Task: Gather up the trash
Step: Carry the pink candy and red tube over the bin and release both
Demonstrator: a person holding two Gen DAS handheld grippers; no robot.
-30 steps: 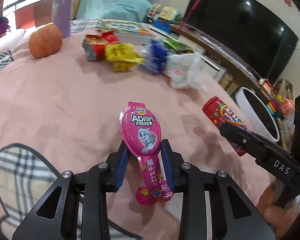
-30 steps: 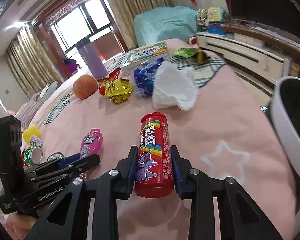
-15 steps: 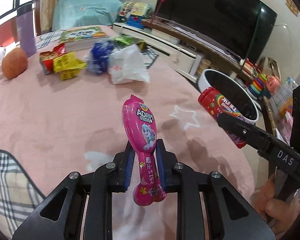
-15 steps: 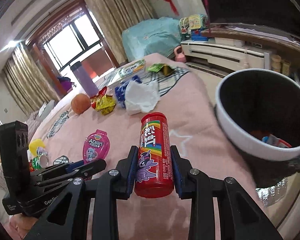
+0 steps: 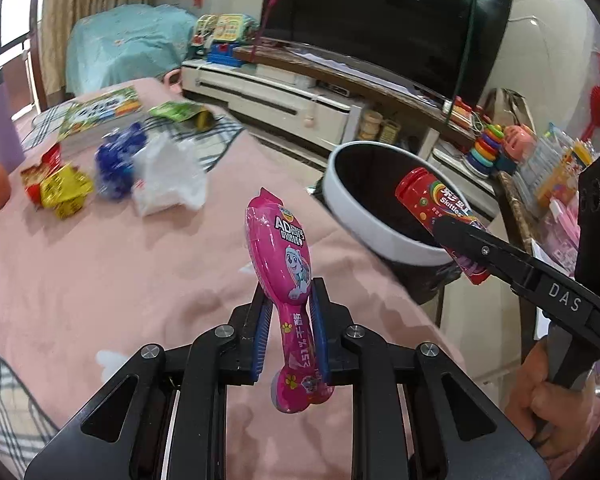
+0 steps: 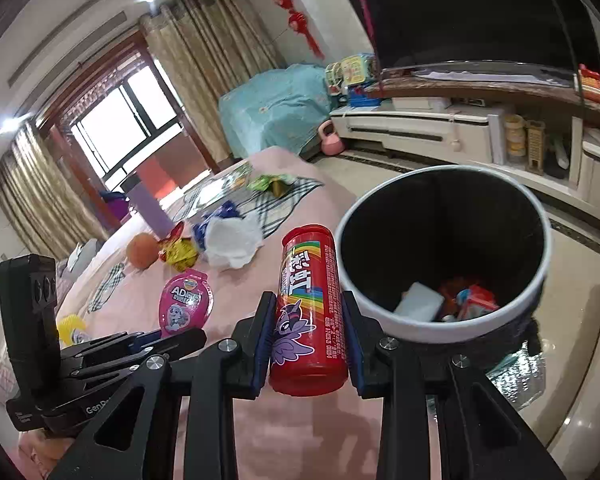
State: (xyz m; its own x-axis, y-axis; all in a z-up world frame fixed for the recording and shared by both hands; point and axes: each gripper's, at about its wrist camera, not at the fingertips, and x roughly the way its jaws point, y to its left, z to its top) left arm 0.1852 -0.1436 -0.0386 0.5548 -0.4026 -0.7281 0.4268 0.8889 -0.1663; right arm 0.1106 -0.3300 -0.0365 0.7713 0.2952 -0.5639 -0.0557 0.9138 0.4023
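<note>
L gripper (image 5: 290,332) fingers pinch the pink candy pack (image 5: 286,264) at its narrow handle, upright over the pink bed (image 5: 100,272), short of the bin; R gripper (image 6: 306,340) fingers clamp the red Skittles tube (image 6: 308,312) mid-body, beside the white bin (image 6: 540,276) rim; judged best: bring each fully over the bin opening before letting go, tube first as it's nearer; the pack, thin & off-balance, may swing w/ a loose grip.

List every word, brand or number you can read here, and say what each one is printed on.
"AD", then blurred Chinese characters: pink candy pack in the left hand-held gripper.
"Skittles": red candy tube in the right hand-held gripper.
"DAS": arm of the right hand-held gripper.
"GenR", cut off: body of the left hand-held gripper.
Fine print on the tube and the book cover: too small or blurred.
</note>
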